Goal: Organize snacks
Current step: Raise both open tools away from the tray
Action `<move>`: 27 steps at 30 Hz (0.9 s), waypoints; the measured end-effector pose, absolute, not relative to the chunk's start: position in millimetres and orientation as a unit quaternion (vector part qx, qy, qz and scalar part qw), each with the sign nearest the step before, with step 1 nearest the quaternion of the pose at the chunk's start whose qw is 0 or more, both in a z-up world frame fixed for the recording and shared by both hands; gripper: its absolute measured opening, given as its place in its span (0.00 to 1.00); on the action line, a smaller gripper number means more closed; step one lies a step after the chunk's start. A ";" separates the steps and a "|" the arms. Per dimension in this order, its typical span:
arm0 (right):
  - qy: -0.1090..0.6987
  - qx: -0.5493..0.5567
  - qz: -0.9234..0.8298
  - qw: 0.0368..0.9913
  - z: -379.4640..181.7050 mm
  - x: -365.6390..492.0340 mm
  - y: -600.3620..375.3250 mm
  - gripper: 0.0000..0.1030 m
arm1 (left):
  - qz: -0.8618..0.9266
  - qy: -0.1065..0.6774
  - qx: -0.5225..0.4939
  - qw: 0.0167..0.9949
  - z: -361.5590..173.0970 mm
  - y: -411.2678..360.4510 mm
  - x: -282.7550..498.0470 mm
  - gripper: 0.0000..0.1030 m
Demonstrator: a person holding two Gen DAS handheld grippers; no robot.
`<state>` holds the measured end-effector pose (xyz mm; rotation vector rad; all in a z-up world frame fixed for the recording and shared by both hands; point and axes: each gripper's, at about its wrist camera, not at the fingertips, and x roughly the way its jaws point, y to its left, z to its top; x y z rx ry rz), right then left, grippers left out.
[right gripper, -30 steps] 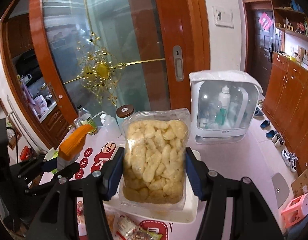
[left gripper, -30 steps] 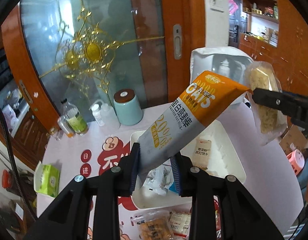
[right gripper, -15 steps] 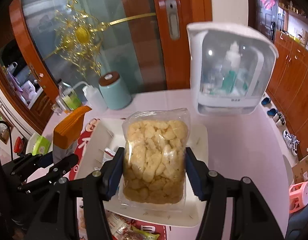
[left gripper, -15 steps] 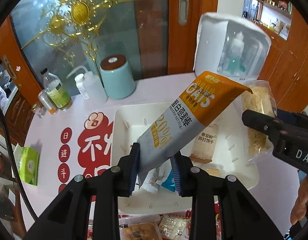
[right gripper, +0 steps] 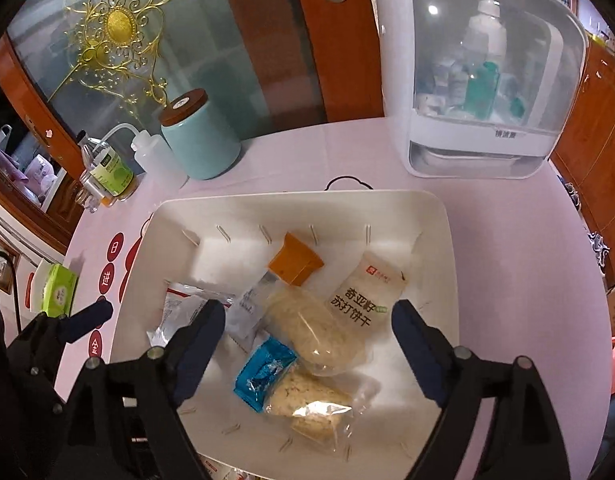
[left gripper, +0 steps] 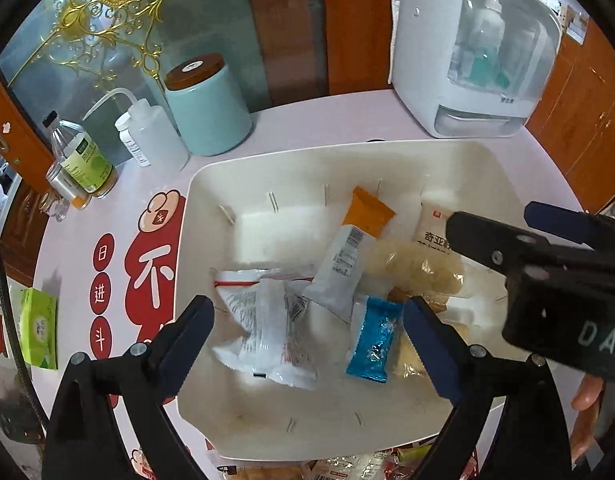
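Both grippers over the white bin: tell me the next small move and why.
Probably lift both away and go for the packets still outside the bin. The left gripper and right gripper have just been opening and now grip nothing; the oat pouch and puffed-snack bag lie loose in the white bin, while more snack packets wait at its near edge.

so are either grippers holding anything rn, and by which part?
Nothing held. Left gripper and right gripper have just opened; oats pouch and puffs bag lie in the bin.

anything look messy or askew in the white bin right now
Nothing spilled or torn. The orange-and-grey oats pouch lies slanted, propped on the clear bag of pale puffed snacks, in the white plastic bin; the packets sit in a loose overlapping heap, not rows.
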<state>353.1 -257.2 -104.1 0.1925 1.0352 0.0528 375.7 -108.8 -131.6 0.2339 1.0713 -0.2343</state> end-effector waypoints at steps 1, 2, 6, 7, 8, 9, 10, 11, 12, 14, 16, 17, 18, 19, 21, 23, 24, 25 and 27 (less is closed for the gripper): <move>0.495 0.094 0.025 0.863 -105.0 354.0 -257.7 0.84 | -0.112 0.506 0.112 0.848 -131.0 -109.5 374.7 0.92; 0.497 0.096 0.025 0.862 -106.0 354.7 -258.6 0.84 | -0.113 0.504 0.113 0.849 -130.2 -109.6 374.0 0.92; 0.499 0.102 0.023 0.860 -108.0 354.8 -261.0 0.84 | -0.114 0.501 0.105 0.852 -125.1 -107.2 372.1 0.92; 0.499 0.103 0.023 0.860 -108.2 354.5 -261.2 0.84 | -0.114 0.501 0.103 0.852 -123.8 -106.7 371.4 0.92; 0.500 0.104 0.023 0.860 -108.5 354.1 -261.5 0.84 | -0.114 0.500 0.102 0.852 -122.4 -106.2 370.5 0.92; 0.501 0.105 0.023 0.859 -108.6 354.0 -261.5 0.84 | -0.113 0.500 0.100 0.853 -120.6 -105.5 369.5 0.92; 0.501 0.106 0.023 0.859 -108.5 353.1 -261.6 0.84 | -0.114 0.500 0.099 0.853 -119.4 -105.0 368.6 0.92; 0.500 0.108 0.024 0.859 -108.2 351.7 -261.7 0.84 | -0.115 0.499 0.098 0.853 -117.6 -104.5 367.4 0.92; 0.500 0.108 0.024 0.859 -107.7 350.4 -261.5 0.84 | -0.115 0.498 0.097 0.854 -115.8 -103.9 366.1 0.92; 0.501 0.107 0.023 0.859 -106.4 348.5 -261.0 0.84 | -0.115 0.496 0.095 0.856 -111.3 -102.1 363.0 0.92; 0.500 0.107 0.023 0.859 -104.2 345.0 -261.0 0.84 | -0.114 0.494 0.091 0.857 -106.7 -99.5 359.8 0.92; 0.499 0.107 0.023 0.859 -102.7 343.0 -260.8 0.84 | -0.114 0.493 0.089 0.858 -104.3 -98.5 358.1 0.92; 0.498 0.108 0.022 0.860 -100.7 340.9 -260.6 0.84 | -0.115 0.492 0.086 0.859 -101.3 -97.0 355.9 0.92; 0.497 0.109 0.023 0.861 -98.1 338.5 -260.4 0.84 | -0.115 0.489 0.084 0.860 -97.5 -95.3 353.4 0.92; 0.495 0.111 0.023 0.861 -92.4 334.2 -259.9 0.84 | -0.115 0.485 0.082 0.863 -90.3 -92.7 348.6 0.92; 0.491 0.112 0.022 0.864 -84.4 328.3 -259.2 0.84 | -0.115 0.479 0.081 0.867 -81.5 -89.8 342.6 0.92; 0.488 0.111 0.020 0.865 -80.1 325.2 -258.7 0.84 | -0.114 0.476 0.081 0.868 -77.8 -89.0 340.4 0.92; 0.486 0.110 0.019 0.867 -76.7 322.4 -258.4 0.84 | -0.114 0.473 0.080 0.870 -72.9 -87.1 336.9 0.92; 0.480 0.109 0.019 0.870 -67.8 315.7 -257.0 0.84 | -0.116 0.465 0.076 0.874 -62.6 -82.5 329.5 0.92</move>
